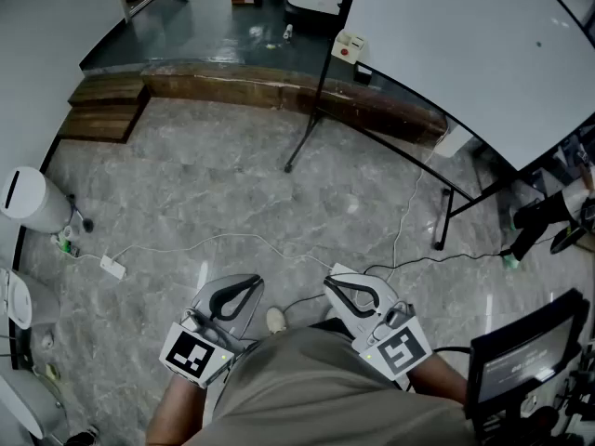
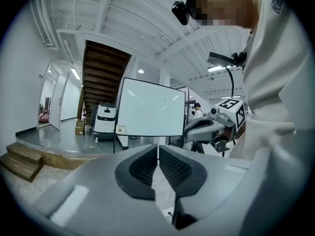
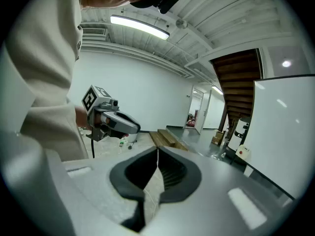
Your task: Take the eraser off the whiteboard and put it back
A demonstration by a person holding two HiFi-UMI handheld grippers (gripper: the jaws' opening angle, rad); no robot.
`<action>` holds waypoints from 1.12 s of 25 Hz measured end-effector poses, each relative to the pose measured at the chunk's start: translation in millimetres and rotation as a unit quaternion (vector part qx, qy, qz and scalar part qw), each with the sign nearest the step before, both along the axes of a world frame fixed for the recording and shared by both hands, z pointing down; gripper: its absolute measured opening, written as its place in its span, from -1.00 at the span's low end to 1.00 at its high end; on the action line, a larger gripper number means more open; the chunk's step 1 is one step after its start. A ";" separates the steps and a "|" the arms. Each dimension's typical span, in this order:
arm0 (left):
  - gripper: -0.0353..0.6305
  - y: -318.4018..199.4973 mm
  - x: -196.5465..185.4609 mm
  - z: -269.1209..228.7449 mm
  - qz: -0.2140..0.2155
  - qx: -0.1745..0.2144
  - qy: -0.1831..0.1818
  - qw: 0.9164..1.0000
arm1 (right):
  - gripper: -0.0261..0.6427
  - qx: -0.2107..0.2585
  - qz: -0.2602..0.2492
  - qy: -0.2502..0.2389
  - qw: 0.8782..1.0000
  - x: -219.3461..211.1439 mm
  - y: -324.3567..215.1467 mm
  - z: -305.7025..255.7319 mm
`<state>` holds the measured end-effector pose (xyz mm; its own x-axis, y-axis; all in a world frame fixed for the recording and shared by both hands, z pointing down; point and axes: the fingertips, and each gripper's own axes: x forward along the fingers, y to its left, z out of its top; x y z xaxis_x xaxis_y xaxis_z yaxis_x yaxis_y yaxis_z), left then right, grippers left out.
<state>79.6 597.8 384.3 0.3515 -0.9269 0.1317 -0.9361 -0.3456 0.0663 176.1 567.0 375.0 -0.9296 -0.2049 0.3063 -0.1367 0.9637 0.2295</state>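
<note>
The large white whiteboard on a black metal stand (image 1: pixel 465 54) is set well ahead, out of reach. The 2 grey grippers, left (image 1: pixel 249 286) and right (image 1: pixel 333 286), are held low by the body, jaws pressed together on nothing, likely because no approach is needed yet. The small white eraser with a red spot (image 1: pixel 349 46) is seen clinging at the board's lower corner.

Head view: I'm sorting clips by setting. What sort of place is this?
Probably an office or lab hall: a whiteboard on a stand, a polished stone floor, wooden steps, and a power cable trailing across the floor.
</note>
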 end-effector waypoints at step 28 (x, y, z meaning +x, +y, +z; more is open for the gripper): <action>-0.84 -7.6 -78.1 22.1 -0.085 -0.052 0.015 0.995 | -0.88 -0.068 0.004 0.038 0.997 -38.5 -46.4 21.1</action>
